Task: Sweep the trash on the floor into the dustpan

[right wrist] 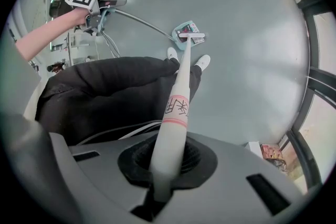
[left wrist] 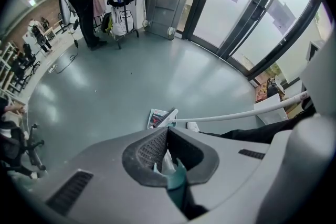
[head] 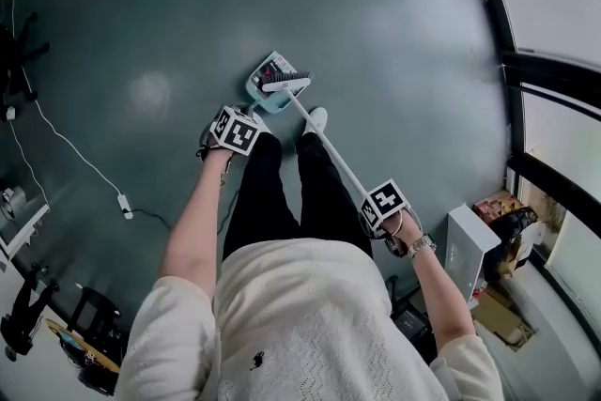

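Observation:
A teal dustpan [head: 261, 82] rests on the grey-green floor just ahead of my feet, with colourful trash [head: 272, 71] lying in it. The white broom's head [head: 285, 84] sits at the pan's mouth, bristles on the trash. My left gripper [head: 235, 130] is shut on the dustpan's teal handle [left wrist: 176, 181]. My right gripper [head: 383, 205] is shut on the broom's white handle [right wrist: 176, 118], which bears pink bands and writing. In the right gripper view the pan [right wrist: 185, 35] and broom head [right wrist: 192, 35] lie far down the handle. The left gripper view shows the trash [left wrist: 156, 118] beside the broom head [left wrist: 168, 117].
A white cable [head: 66, 144] with a plug runs across the floor at left. Boxes and a white unit [head: 474, 244] stand at the right by the window frames [head: 512, 61]. Chairs and clutter sit at the lower left. Further off, a person [left wrist: 84, 2] stands by a coat rack.

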{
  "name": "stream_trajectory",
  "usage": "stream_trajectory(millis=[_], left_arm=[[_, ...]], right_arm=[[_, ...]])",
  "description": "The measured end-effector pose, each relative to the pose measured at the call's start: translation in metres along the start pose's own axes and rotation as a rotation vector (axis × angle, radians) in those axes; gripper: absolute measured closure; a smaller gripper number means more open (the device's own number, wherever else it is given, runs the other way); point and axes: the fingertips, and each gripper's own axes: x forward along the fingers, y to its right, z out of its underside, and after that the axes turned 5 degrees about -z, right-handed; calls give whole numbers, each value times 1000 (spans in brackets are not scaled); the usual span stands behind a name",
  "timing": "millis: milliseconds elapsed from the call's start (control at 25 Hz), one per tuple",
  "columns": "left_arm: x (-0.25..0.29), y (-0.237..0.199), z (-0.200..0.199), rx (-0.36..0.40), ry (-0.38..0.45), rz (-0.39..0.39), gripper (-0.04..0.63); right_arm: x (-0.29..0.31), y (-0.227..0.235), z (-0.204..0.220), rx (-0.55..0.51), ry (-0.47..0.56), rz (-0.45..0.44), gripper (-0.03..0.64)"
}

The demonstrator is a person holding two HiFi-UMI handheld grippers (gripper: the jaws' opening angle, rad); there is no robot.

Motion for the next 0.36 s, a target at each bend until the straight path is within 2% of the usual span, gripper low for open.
stream_trajectory(millis=[360], left_arm=[[4, -2, -1, -4, 26, -25, 586]], right_arm=[[-4, 6, -3, -4, 0, -4, 589]])
